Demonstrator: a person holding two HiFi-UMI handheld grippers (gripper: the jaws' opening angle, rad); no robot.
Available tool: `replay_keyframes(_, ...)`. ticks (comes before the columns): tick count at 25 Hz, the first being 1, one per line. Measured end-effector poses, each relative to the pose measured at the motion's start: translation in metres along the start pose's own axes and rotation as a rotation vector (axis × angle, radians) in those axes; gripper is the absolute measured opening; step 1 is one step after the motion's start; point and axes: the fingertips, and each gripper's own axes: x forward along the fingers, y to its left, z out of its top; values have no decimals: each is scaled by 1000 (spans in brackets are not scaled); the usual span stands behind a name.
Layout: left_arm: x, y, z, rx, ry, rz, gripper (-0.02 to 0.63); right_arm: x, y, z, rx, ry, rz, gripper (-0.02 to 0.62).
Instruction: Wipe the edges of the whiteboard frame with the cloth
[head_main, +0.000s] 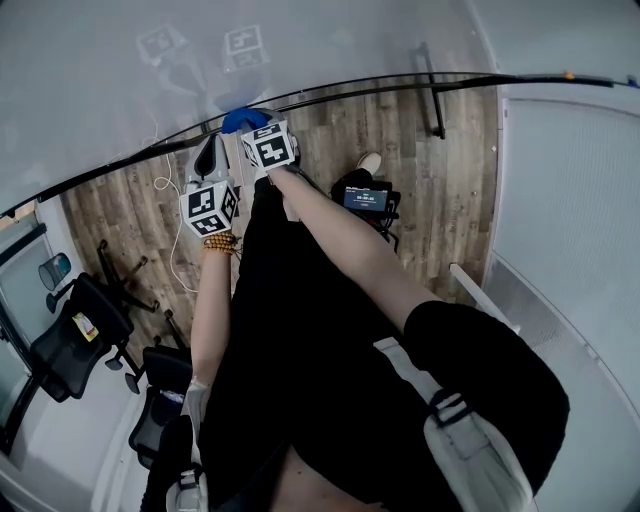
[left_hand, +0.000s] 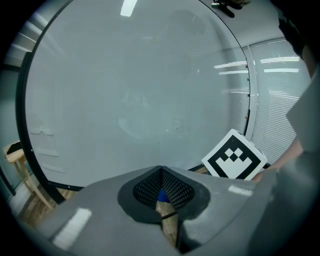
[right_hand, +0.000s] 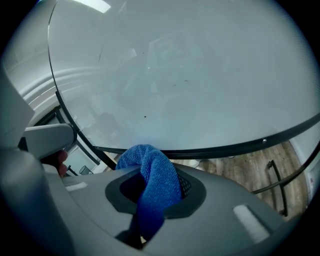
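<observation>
Toward the upper left of the head view, your two grippers reach side by side to the lower edge of a pale whiteboard (head_main: 320, 40) that fills the top of the frame. Its thin black frame (head_main: 120, 165) arcs from the left edge up and across to the right.

Your right gripper (head_main: 247, 126), the one higher in the picture, is clamped on a blue cloth (head_main: 245, 119). The cloth sits right on the line of the frame. In the right gripper view, the right gripper (right_hand: 150, 172) has its jaws closed on the cloth (right_hand: 152, 185), which bulges up out of them as a thick fold. The top of the fold overlaps the frame (right_hand: 225, 147), which crosses the middle of that picture. Whether the cloth presses on the frame cannot be told.

Your left gripper (head_main: 208, 157) sits just below and to the left of the right one, close to the frame. In the left gripper view, the left gripper (left_hand: 161, 174) has its jaws together, tips meeting. A sliver of blue shows through the narrow gap low between them. The right gripper's marker cube (left_hand: 234, 156) appears at the lower right.

Below the whiteboard, the head view shows a wooden floor (head_main: 330, 130), black office chairs (head_main: 70, 340) at the lower left, and a bead bracelet (head_main: 220, 242) on your left wrist.
</observation>
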Motion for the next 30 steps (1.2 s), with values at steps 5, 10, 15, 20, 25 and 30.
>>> replay_keyframes(5,16,-24,4,4,3,-7,98,-10,-23,-1,-1,11,5,89)
replay_keyframes(10,24,-42,8,1,-1,-11,98,-19,-36,1,1,11,10,89)
replay_keyframes(15,36,-63,10,5,5,-23,98,-28,-53,5,9,7,17,89)
replay_keyframes(20,41,-77,13,8,10,-30,98,-35,-65,7,15,0,16,89)
replay_keyframes(25,46,-88,18,14,12,-29,98,-42,-76,10,20,-3,20,89)
replay_keyframes(30,41,-95,23,21,12,-25,98,-51,-77,12,19,-3,24,89)
